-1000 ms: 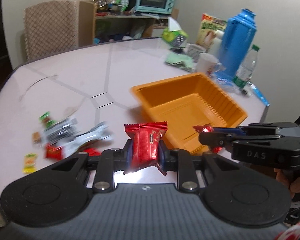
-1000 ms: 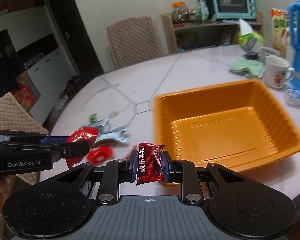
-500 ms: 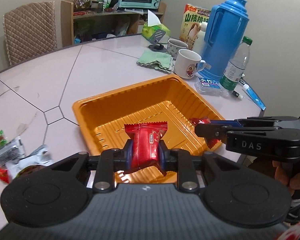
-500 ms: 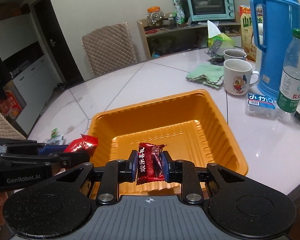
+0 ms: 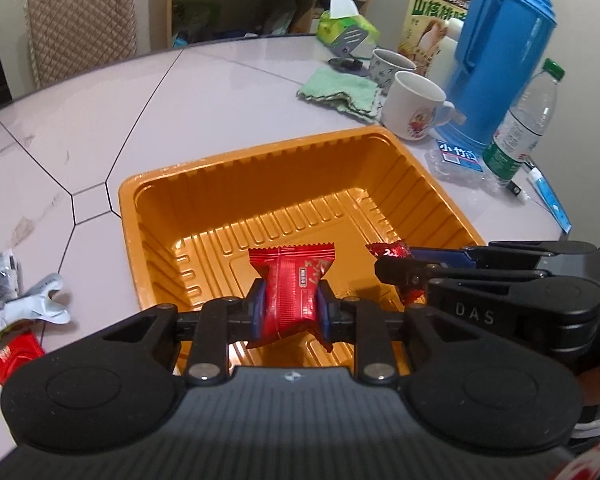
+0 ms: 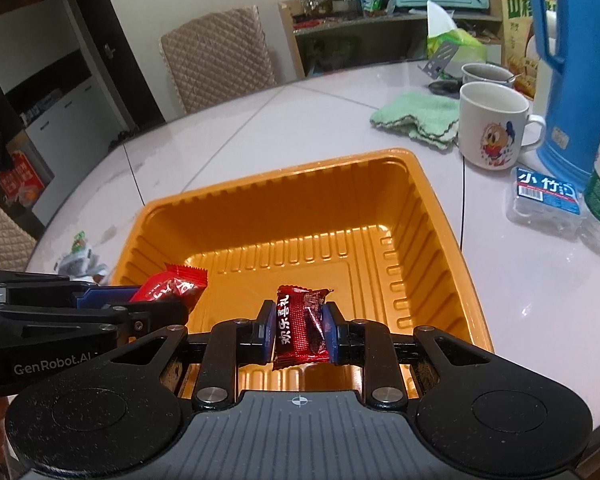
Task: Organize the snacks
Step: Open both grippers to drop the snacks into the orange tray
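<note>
Snacks are what I hold in both hands: my left gripper [image 5: 291, 307] is clamped on a bright red candy [image 5: 291, 286], and my right gripper [image 6: 299, 330] is clamped on a dark red candy [image 6: 300, 326] with white characters down its wrapper. Both hang above the near half of the orange tray [image 5: 236, 164], side by side, the left one over the tray's left part and the right one over its right. The tray's ribbed floor is bare beneath them. More loose snack packets [image 5: 18, 300] lie on the white table [image 5: 228, 92] to the tray's left. Beyond the tray's far right corner stand a white mug [image 5: 414, 106], a green cloth [image 5: 340, 90] and a blue thermos [image 5: 500, 52].
</note>
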Available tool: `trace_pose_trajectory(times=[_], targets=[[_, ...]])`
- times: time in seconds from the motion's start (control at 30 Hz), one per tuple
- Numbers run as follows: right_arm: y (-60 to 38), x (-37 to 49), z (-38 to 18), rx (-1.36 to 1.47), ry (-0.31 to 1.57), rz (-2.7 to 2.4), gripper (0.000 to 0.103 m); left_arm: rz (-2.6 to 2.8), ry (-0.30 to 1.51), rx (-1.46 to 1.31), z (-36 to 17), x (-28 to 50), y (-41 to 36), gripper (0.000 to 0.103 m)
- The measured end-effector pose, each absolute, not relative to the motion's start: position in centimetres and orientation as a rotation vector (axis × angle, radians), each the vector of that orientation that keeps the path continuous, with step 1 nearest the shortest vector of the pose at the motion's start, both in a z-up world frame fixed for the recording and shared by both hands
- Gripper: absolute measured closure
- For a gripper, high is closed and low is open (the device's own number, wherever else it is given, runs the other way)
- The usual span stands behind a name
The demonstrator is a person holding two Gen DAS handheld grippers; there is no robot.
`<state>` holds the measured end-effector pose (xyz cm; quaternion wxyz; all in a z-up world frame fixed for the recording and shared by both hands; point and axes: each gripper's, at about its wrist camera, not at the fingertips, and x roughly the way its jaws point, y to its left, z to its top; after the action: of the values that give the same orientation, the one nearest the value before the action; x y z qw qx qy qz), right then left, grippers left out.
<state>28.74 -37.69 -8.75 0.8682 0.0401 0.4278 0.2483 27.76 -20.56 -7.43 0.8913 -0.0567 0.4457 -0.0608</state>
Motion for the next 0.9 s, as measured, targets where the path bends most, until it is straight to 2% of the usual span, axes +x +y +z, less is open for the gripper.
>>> trace_pose_trajectory(times=[0.3,0.37,0.43,0.5,0.57,0.9], targets=[[-37.6,30.1,-9.6,0.056,0.910,0.534,0.078,-0.079,0.964,-0.146,-8.4,28.6,-20.7,0.078],[-37.4,30.3,-9.5,0.043,0.901,0.531,0.077,-0.074,0.968,-0.155,-8.4,28.6,-20.6,0.070],[-37.3,30.5,-9.5,0.047,0.905,0.532,0.074,-0.064,0.963,-0.162,-8.3,28.5,-20.4,0.067],[-37.4,30.6,-9.5,0.061,0.910,0.523,0.052,-0.060,0.960,-0.166,-8.2,28.3,-20.3,0.065],[-37.7,30.4,-9.3,0.075,0.885,0.517,0.044,-0.056,0.958,-0.167,-8.1,28.0,-20.1,0.064],[-38.7,29.0,-7.7,0.120,0.852,0.515,0.041,-0.055,0.935,-0.200,-6.7,25.6,-19.0,0.060]])
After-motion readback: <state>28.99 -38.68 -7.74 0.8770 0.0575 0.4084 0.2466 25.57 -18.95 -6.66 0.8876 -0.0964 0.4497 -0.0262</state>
